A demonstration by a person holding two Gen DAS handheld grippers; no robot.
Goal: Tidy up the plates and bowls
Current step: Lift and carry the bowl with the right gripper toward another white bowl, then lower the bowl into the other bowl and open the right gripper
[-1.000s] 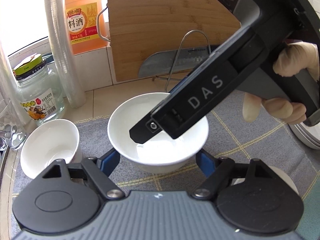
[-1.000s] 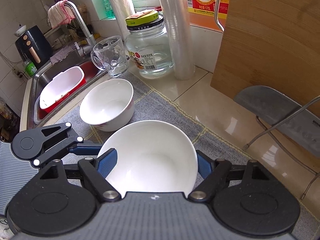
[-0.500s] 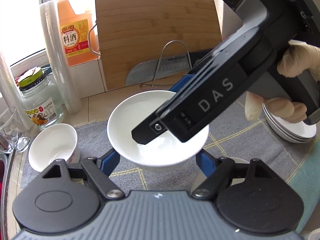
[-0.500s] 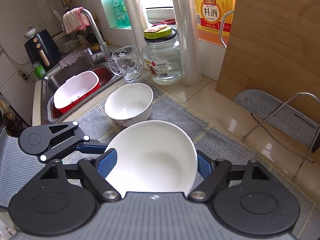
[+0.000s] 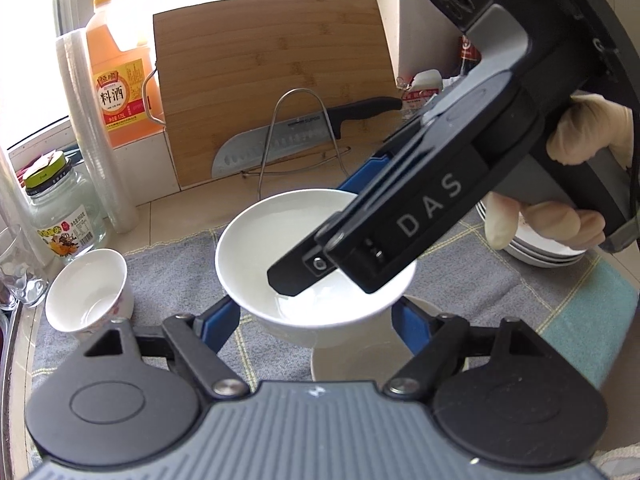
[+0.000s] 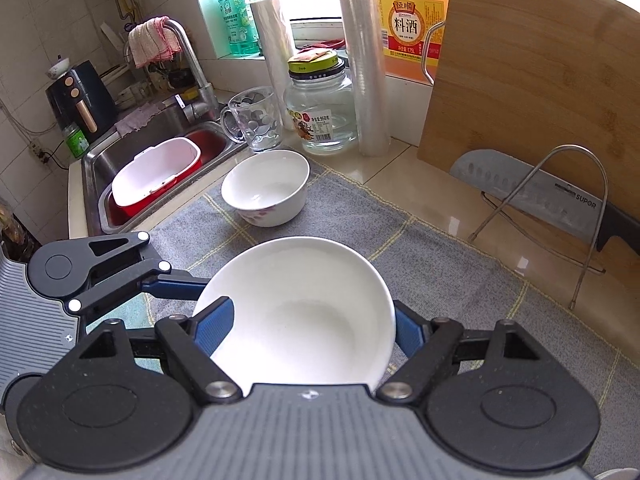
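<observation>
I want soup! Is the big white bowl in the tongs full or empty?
Empty. The big white bowl shows only its bare, shiny white inside, with nothing in it.

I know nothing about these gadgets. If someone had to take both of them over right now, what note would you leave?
Right claw: closed on the large white bowl, one finger on each side.
Left claw: looks closed on the same bowl from the other side, so it is a two-handed carry. Keep both grips.
The bowl is held above the grey mat, not resting on it.
Small flowered bowl: upright on the mat near the sink, untouched.
Done: a stack of plates sits at the mat's right end.
Left: set the large bowl down, probably near the other dishes, then place the small bowl.
</observation>
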